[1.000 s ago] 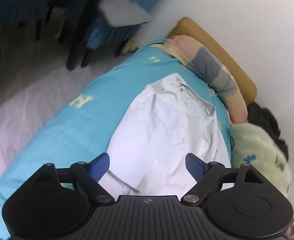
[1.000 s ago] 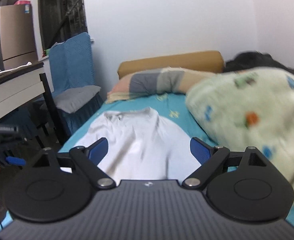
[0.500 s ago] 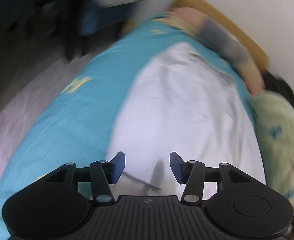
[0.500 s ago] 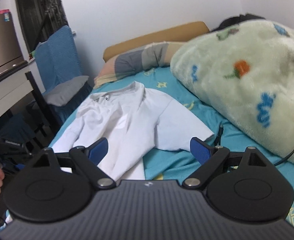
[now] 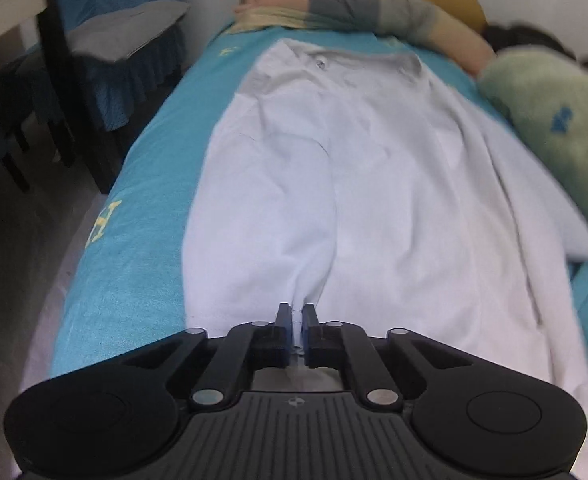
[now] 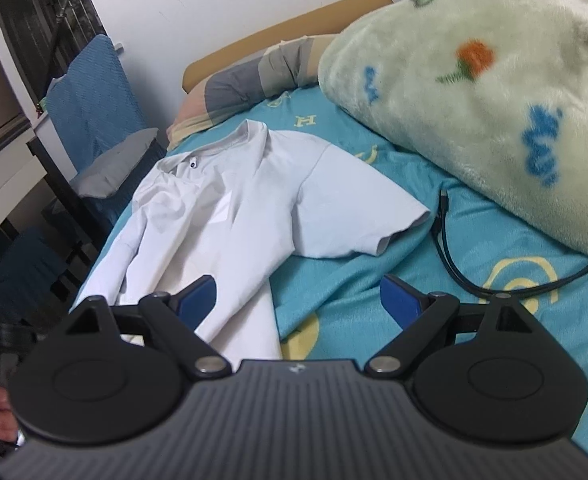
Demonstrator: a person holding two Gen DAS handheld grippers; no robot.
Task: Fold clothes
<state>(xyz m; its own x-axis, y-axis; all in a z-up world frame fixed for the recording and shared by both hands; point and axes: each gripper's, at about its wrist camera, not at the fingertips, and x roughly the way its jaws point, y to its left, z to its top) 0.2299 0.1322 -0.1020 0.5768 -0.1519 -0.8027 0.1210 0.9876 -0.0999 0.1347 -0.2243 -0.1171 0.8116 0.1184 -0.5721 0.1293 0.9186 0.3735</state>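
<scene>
Home bedroom: a bed (image 6: 374, 280) in a teal printed sheet is filling the room, striped pillow (image 5: 374, 8) lying at its head, fleece blanket (image 6: 474, 100) bunching on it, blue-covered chair (image 6: 93, 108) standing just beside the bed.

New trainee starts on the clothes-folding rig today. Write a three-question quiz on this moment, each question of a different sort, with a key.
1. True or false: the left gripper is shut on the near hem of the white short-sleeved polo shirt.
2. Multiple choice: the right gripper is
A. shut on a sleeve
B. open, holding nothing
C. shut on the black cable
3. Fill in: the shirt lies on a turquoise bed sheet with yellow print, collar towards the striped ____ at the head of the bed.

Key
1. True: fabric is bunched between the closed fingers.
2. B: its jaws stand wide apart above the shirt's edge and the sheet.
3. pillow
</scene>
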